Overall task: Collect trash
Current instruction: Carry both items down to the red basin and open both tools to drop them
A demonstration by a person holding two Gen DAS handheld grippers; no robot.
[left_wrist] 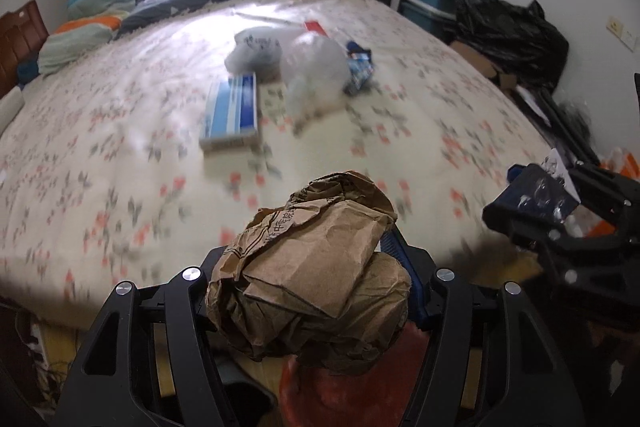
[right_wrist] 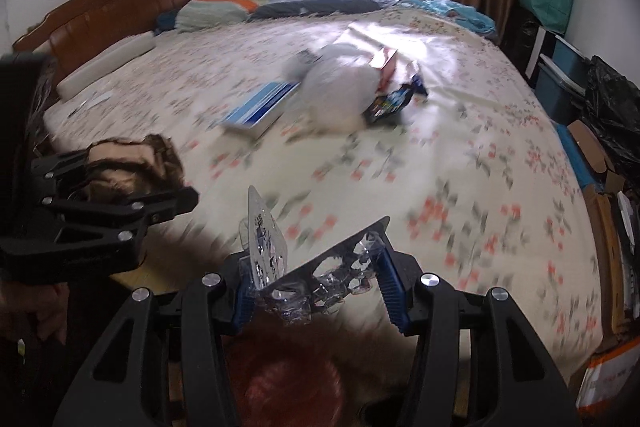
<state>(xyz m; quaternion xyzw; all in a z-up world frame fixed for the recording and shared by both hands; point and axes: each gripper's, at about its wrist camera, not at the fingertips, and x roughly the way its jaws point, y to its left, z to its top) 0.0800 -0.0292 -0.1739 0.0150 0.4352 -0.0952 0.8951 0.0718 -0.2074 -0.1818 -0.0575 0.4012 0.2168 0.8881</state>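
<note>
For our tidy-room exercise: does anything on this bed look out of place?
Yes. Litter lies mid-bed: a blue-striped box, two plastic bags and a dark blue wrapper. Both tools already hold trash: crumpled brown paper and clear plastic packaging.

Motion blur smears the bed (left_wrist: pixel 120 131) and its pile of trash (left_wrist: pixel 296 67); the paper bag (left_wrist: pixel 316 279) hides the left gripper's (left_wrist: pixel 320 291) fingertips.

Dark print on the crumpled brown paper bag (left_wrist: pixel 316 279) is too blurred to read.
</note>
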